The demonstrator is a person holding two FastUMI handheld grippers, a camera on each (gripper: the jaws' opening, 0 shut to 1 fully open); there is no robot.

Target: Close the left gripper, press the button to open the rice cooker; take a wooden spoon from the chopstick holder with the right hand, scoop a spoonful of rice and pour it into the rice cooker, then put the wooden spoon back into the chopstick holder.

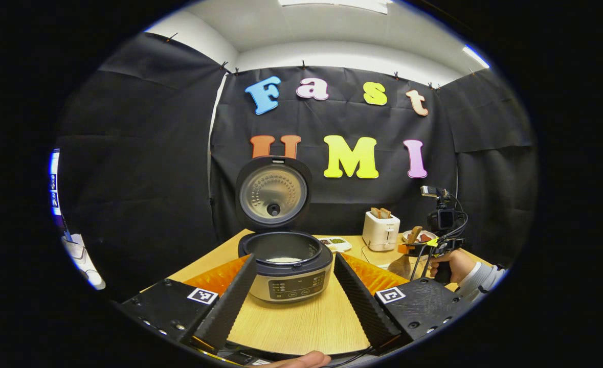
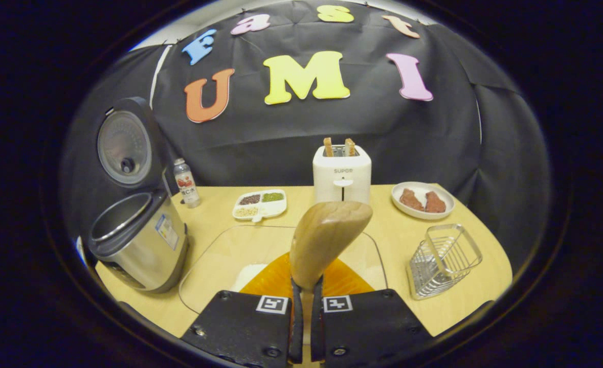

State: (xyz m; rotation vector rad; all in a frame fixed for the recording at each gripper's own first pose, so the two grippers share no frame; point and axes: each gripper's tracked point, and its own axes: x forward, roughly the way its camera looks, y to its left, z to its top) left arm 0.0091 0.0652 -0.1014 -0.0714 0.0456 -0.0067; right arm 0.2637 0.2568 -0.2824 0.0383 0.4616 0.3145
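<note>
Nearest the lens in the left gripper view: left gripper (image 1: 295, 286), fingers spread wide, holding nothing, framing the rice cooker (image 1: 286, 266) dead ahead at 12 o'clock. Lid (image 1: 273, 193) standing upright behind the pot, white rice visible inside; button step judged done, so probably parked here just to keep out of the way. At 3 o'clock from the cooker, a white toaster (image 1: 381, 231) with two slices up, then a hand (image 1: 447, 266) holding the other gripper low over the table (image 1: 301, 322).

Closest in the right gripper view: right gripper (image 2: 305, 306), fingers clamped on the handle of the wooden spoon (image 2: 327, 237), bowl of the spoon raised toward 12 o'clock and tilted slightly to 1. Cannot tell whether any rice sits in the bowl, since its back faces the lens. Sweeping from 9 o'clock: open rice cooker (image 2: 137, 240) with lid up, small bottle (image 2: 185, 182) just beside it, divided dish of grains (image 2: 260, 203), clear glass tray (image 2: 219, 266) directly below the spoon with a white patch of rice near its front, toaster (image 2: 342, 174) beyond, plate with two brown pieces (image 2: 423, 200) at 2 o'clock, wire chopstick holder (image 2: 442, 260) at 3 o'clock, empty and leaning.

Judged mid-task: spoon out of the holder and held over the rice tray, either about to scoop or about to carry toward 9 o'clock.
</note>
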